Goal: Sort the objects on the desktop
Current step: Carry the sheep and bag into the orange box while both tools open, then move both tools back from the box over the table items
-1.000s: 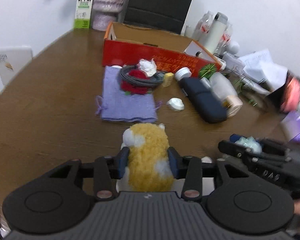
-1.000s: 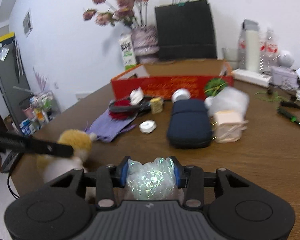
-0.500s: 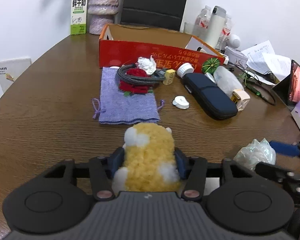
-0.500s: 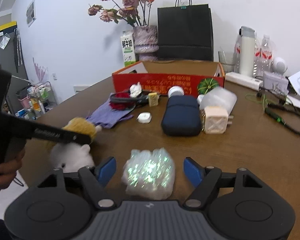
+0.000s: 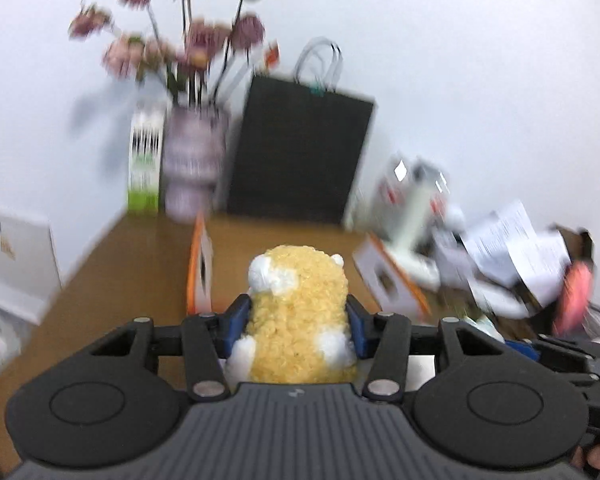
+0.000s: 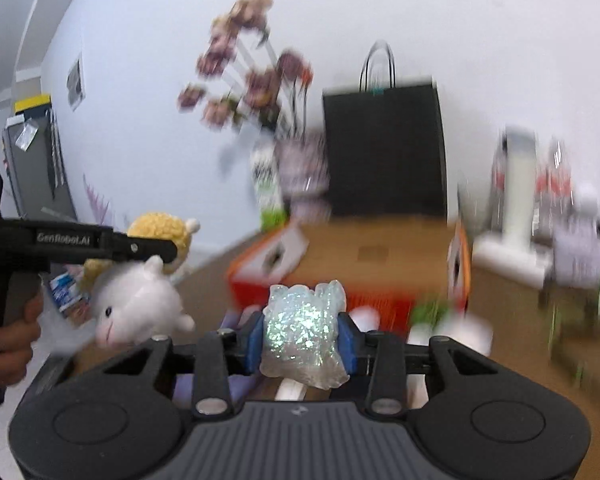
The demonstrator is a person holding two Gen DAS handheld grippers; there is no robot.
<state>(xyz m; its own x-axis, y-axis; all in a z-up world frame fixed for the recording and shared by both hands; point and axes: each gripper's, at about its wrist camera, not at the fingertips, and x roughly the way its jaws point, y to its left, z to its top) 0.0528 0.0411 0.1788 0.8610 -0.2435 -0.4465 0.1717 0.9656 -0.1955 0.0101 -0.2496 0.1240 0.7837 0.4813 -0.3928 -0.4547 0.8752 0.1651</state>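
My left gripper (image 5: 296, 326) is shut on a yellow and white plush sheep (image 5: 296, 312), held in the air in front of the open orange cardboard box (image 5: 200, 264). The sheep also shows at the left of the right wrist view (image 6: 140, 304), under the left gripper's black finger (image 6: 100, 242). My right gripper (image 6: 302, 340) is shut on a crumpled iridescent plastic bag (image 6: 304, 336), lifted above the table and facing the same box (image 6: 380, 256). Both views are blurred by motion.
Behind the box stand a black paper bag (image 5: 300, 152), a vase of dried flowers (image 5: 192, 168) and a milk carton (image 5: 144, 168). Bottles and papers (image 5: 500, 252) crowd the right side of the brown table (image 5: 80, 292).
My right gripper has shut on the plastic bag and lifted it. Both grippers have risen from the table and tilted up toward the box, each with its object.
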